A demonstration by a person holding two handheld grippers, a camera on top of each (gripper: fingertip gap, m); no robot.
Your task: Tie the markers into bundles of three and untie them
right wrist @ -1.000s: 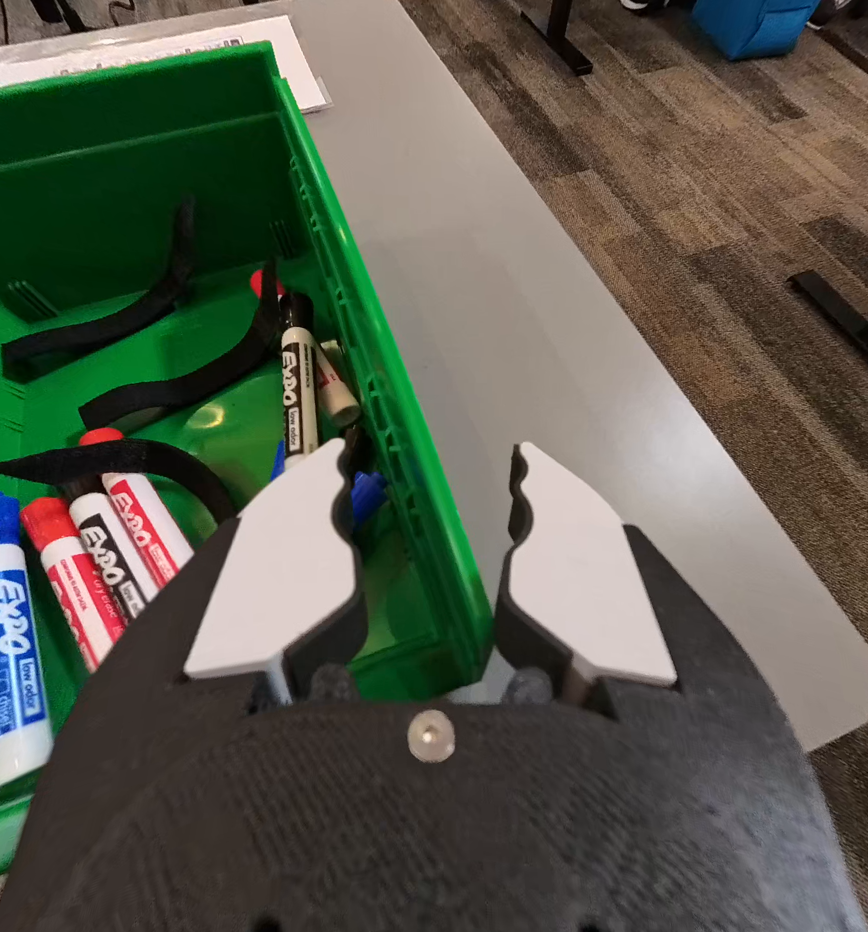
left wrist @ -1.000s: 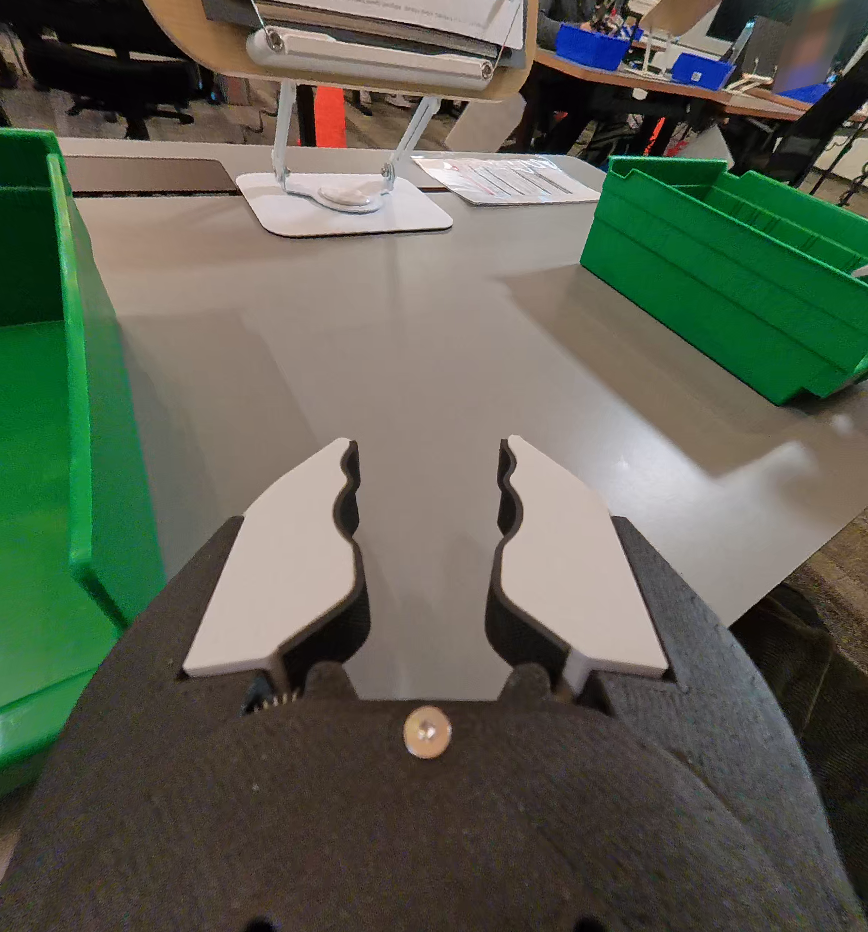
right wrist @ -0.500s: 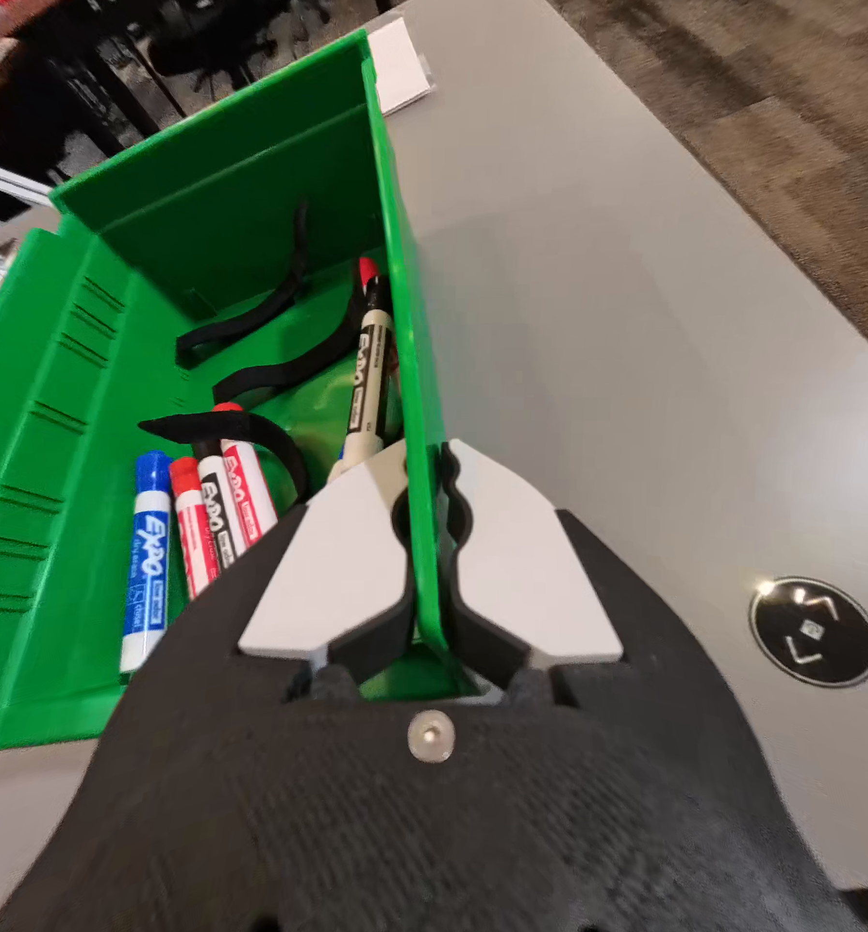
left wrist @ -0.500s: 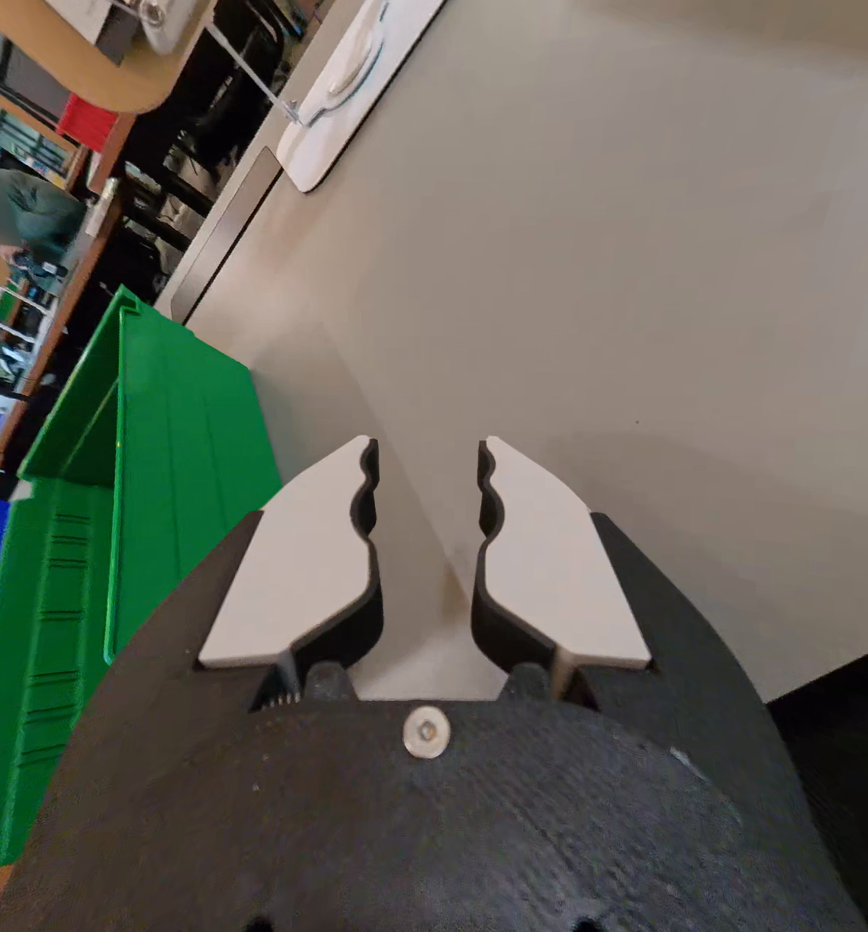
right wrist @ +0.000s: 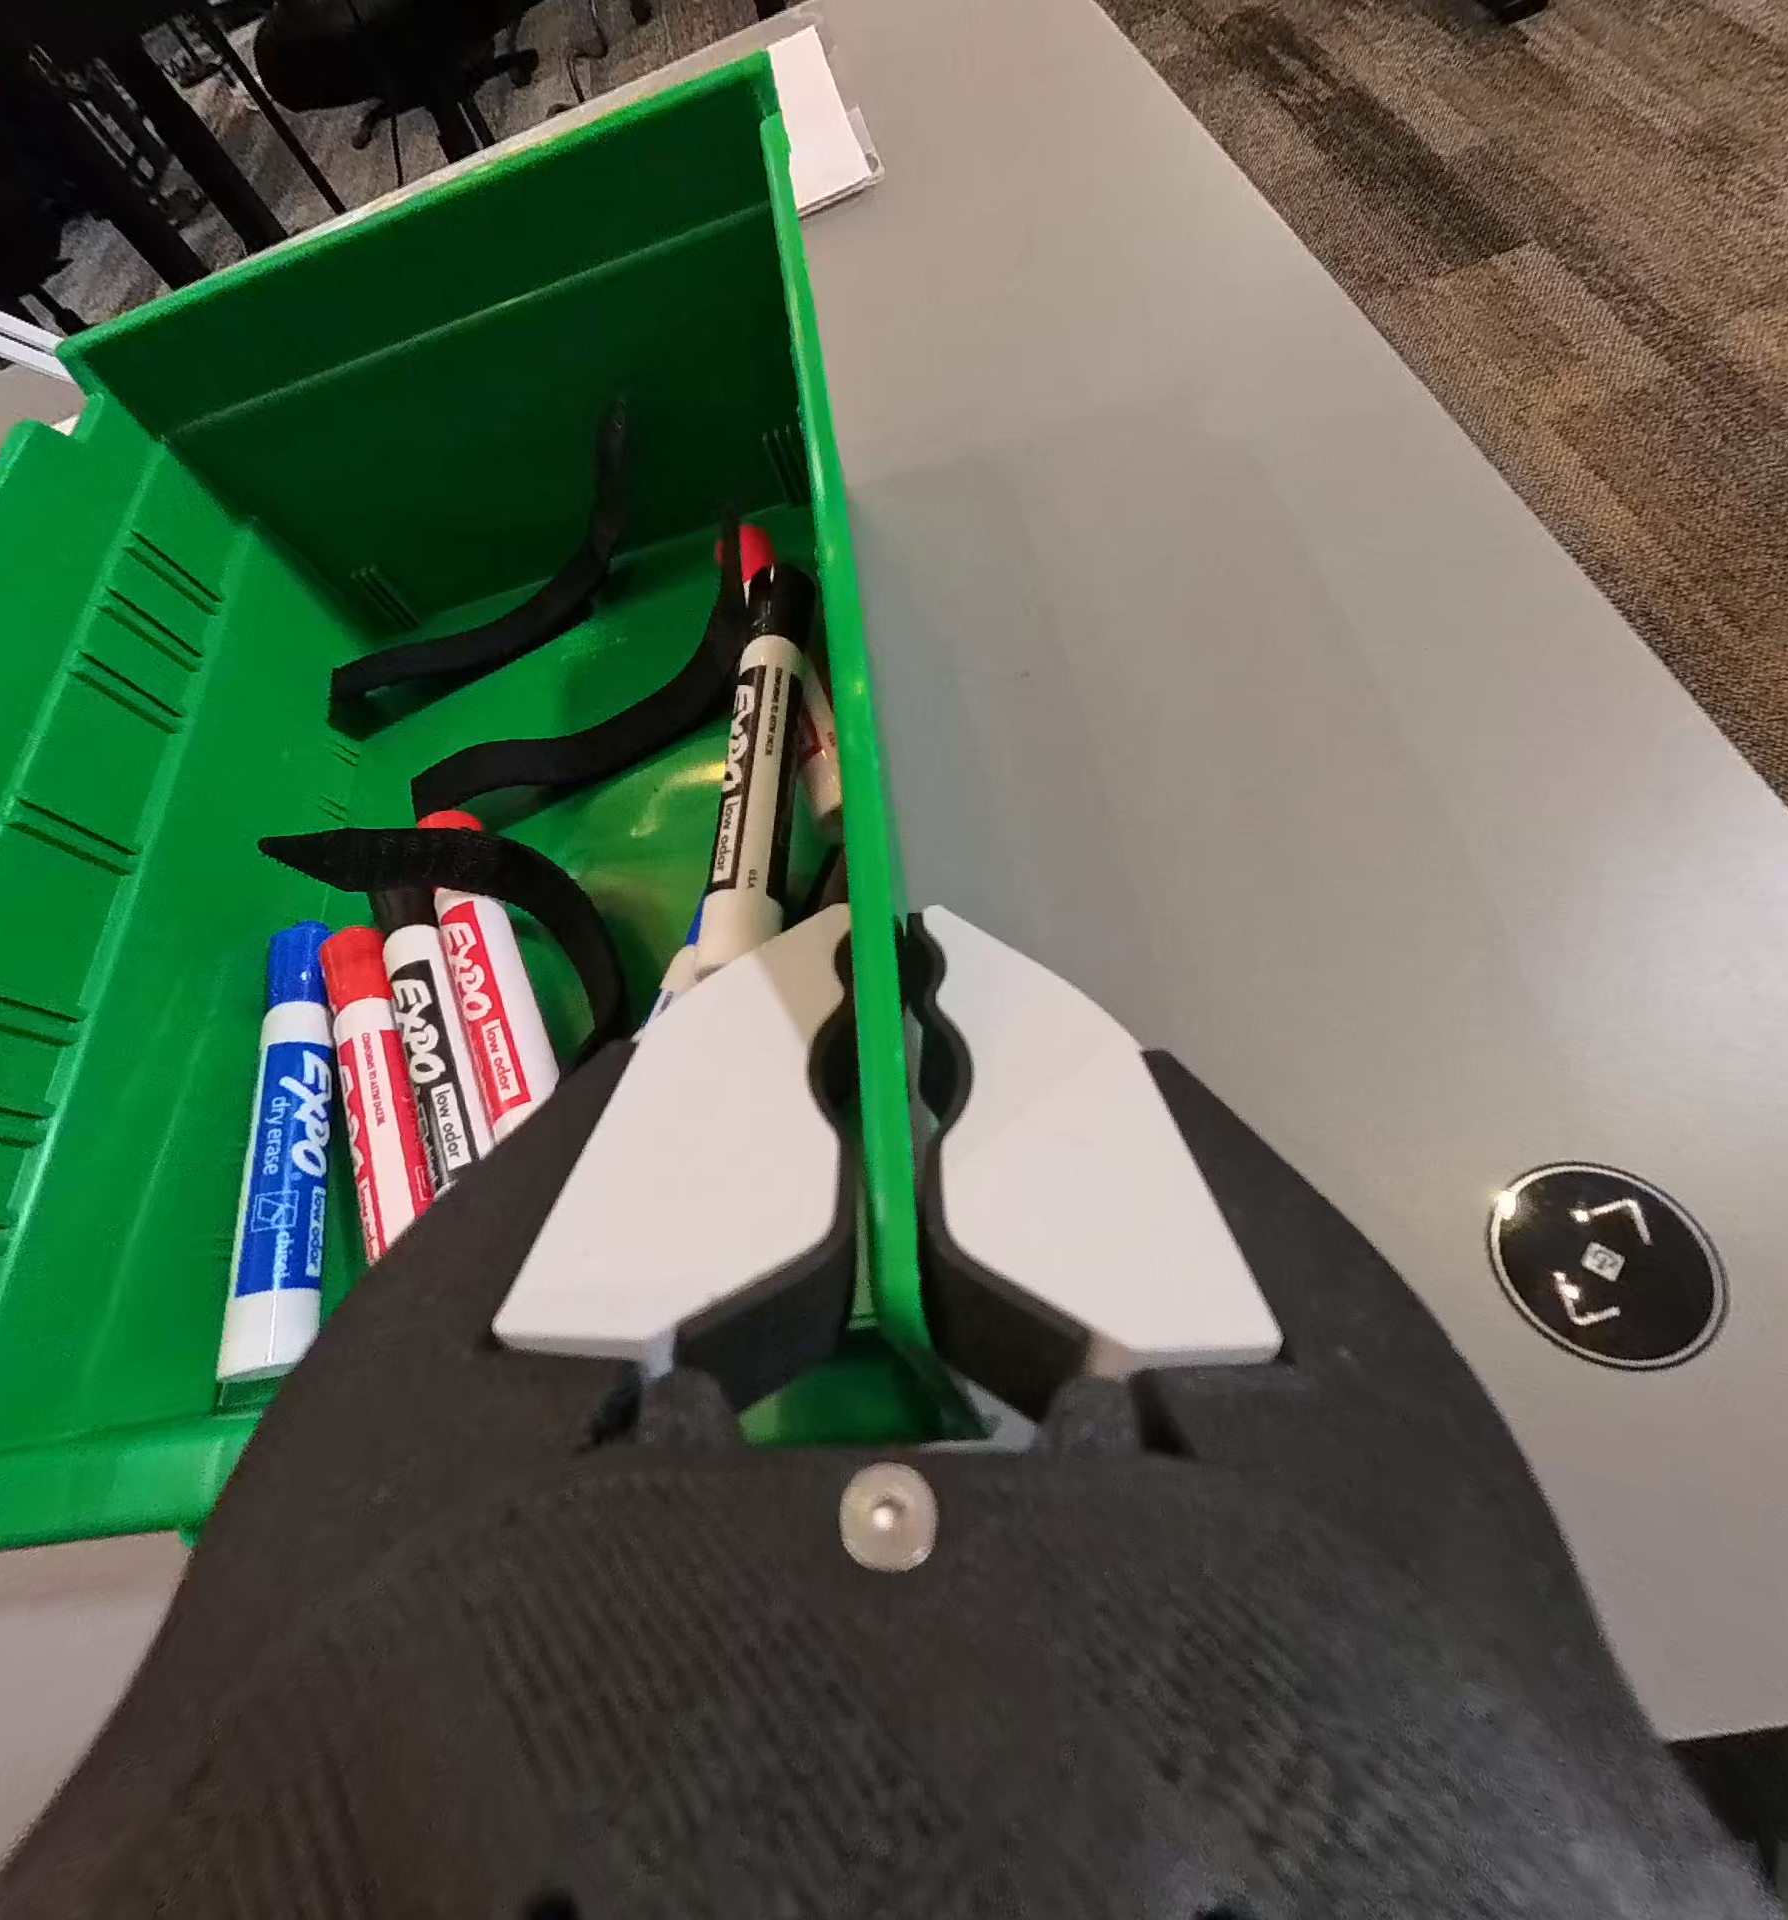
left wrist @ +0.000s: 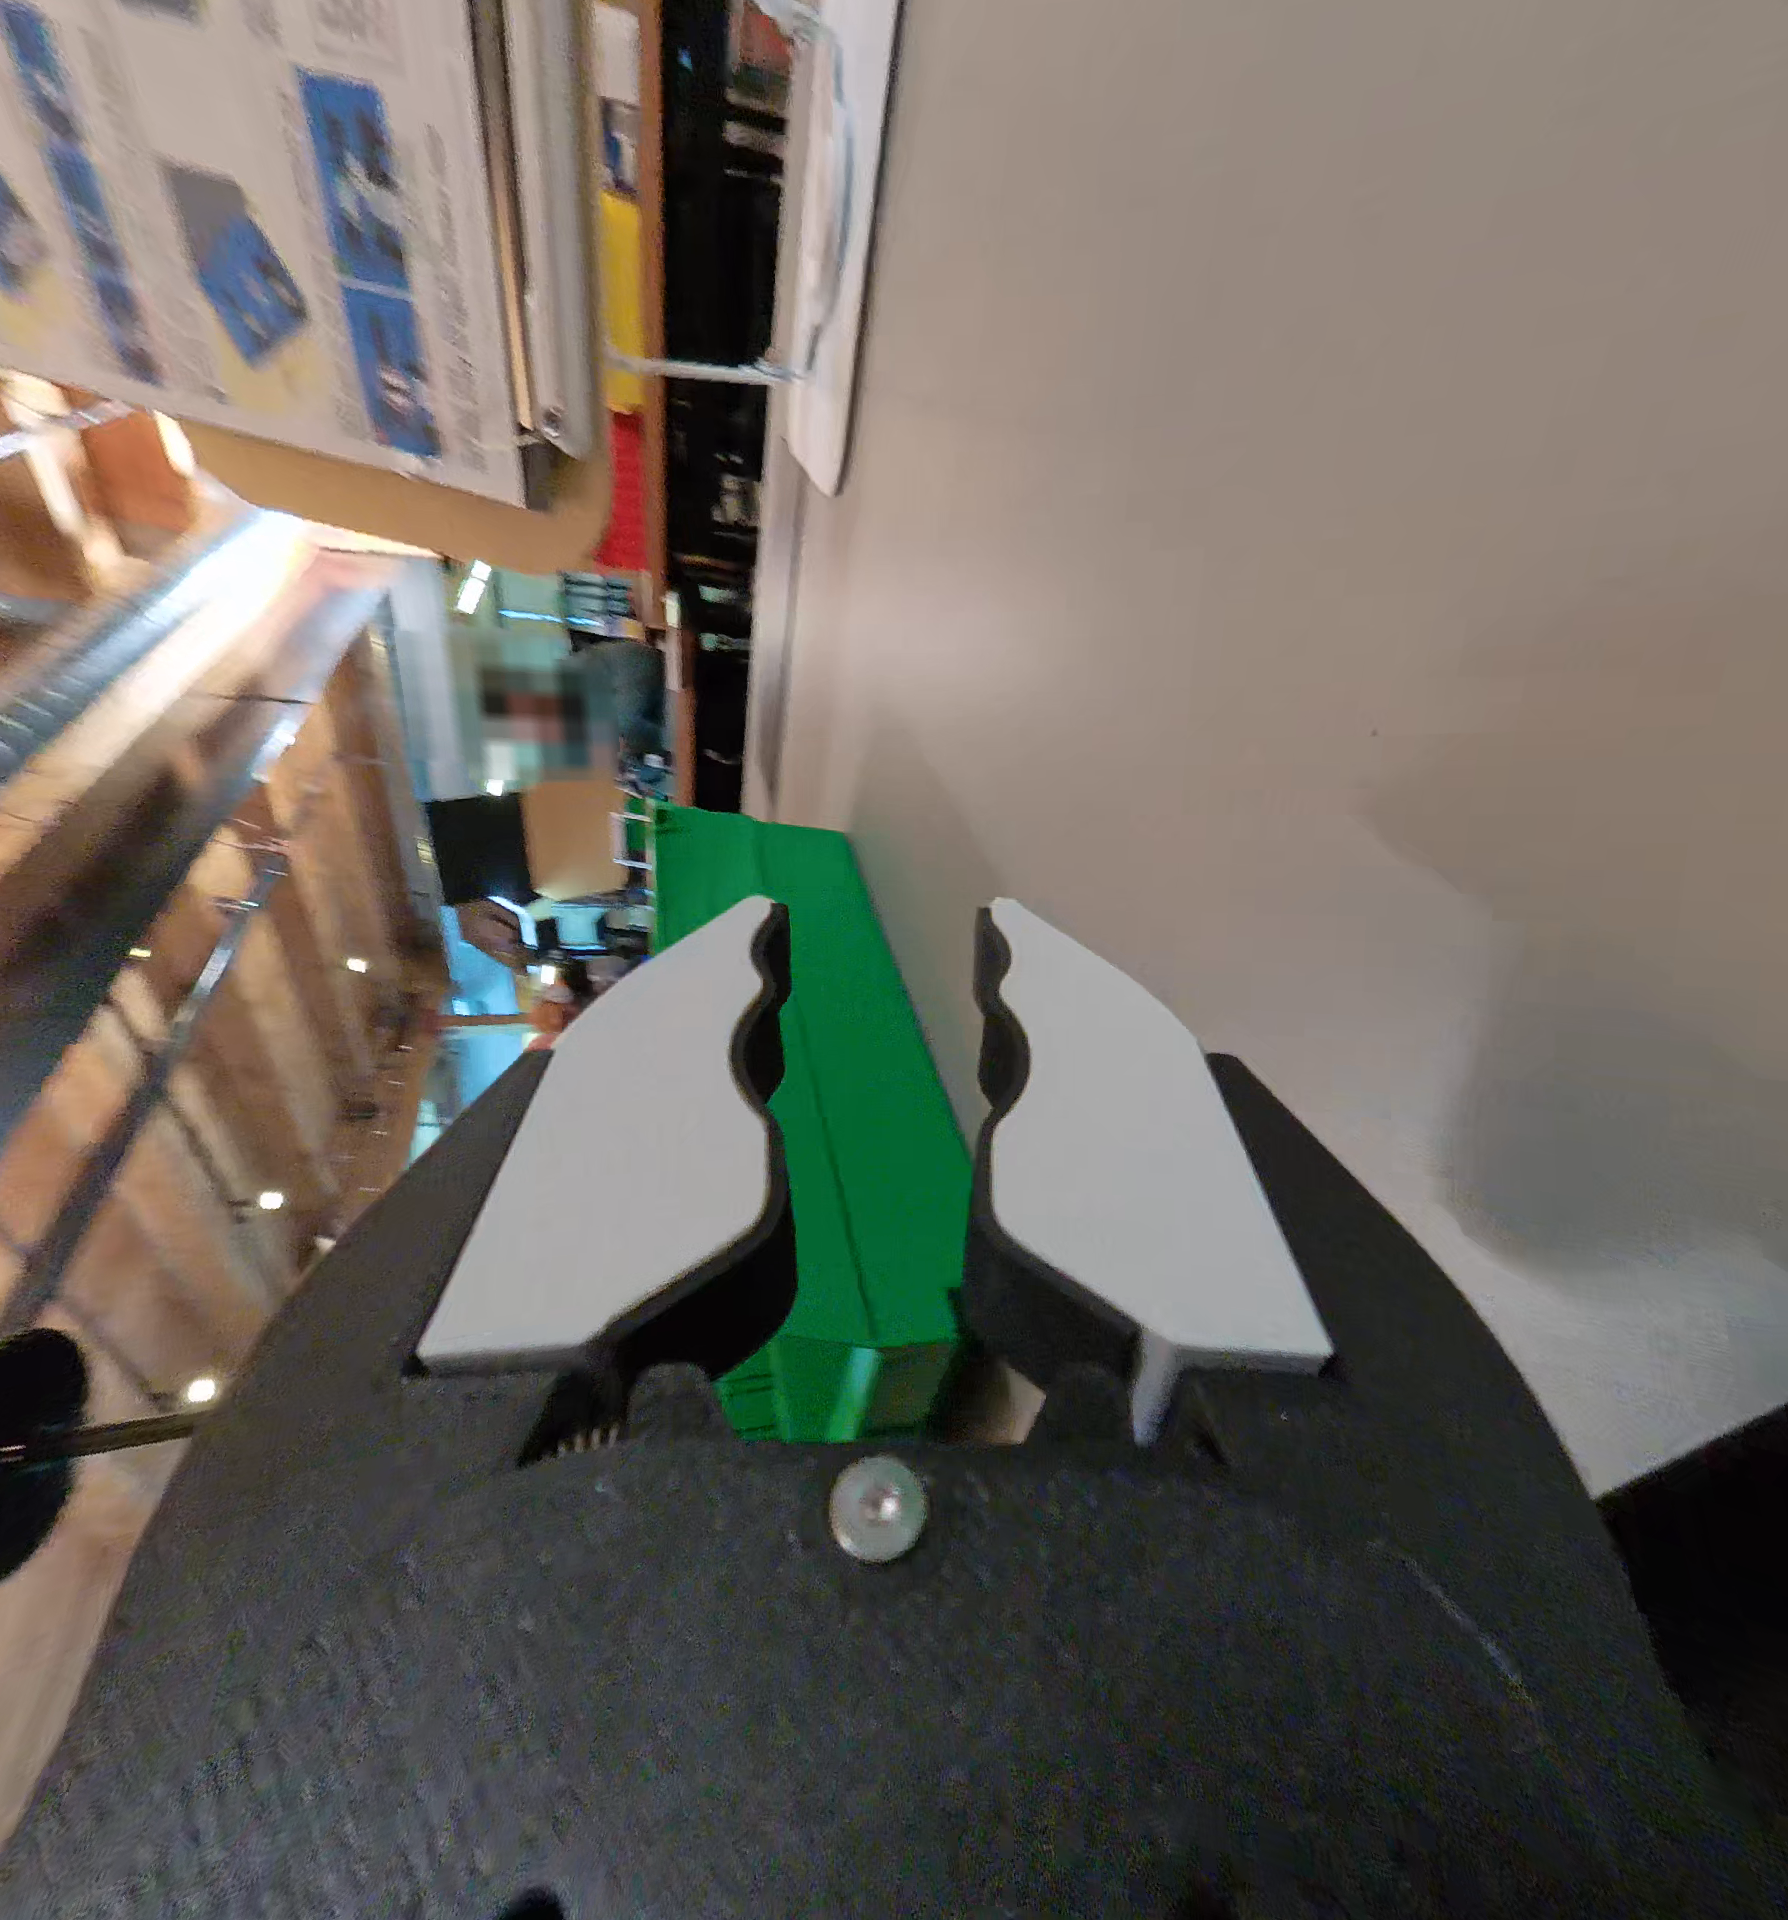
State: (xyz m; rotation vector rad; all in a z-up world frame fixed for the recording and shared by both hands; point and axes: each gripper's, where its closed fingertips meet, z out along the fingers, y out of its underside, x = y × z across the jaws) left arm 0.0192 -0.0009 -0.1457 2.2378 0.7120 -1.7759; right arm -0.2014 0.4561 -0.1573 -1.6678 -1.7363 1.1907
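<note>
Right wrist view: the right gripper (right wrist: 874,935) was clamped narrow on the right-hand wall of a green bin (right wrist: 454,343), one finger inside and one outside, low in the centre of the frame. A second before, those fingers stood wide astride the same wall; they had since closed onto it. The bin filled the left half of the frame on a grey table (right wrist: 1233,623). Inside lay dry-erase markers (right wrist: 287,1143) at lower left, another marker (right wrist: 755,748) leaning along the gripped wall, and black straps (right wrist: 516,655) further up. A round black button panel (right wrist: 1607,1262) was set in the table at right.

Left wrist view: the picture was rolled sideways, the table (left wrist: 1389,520) filling the right half. The left gripper (left wrist: 882,925) had swung from bare table to a second green bin (left wrist: 859,1091), whose edge ran up the centre between the fingers. The fingers stood moderately apart; whether they touched the plastic could not be told. A clipboard on a stand (left wrist: 350,260) showed, blurred, at upper left.
</note>
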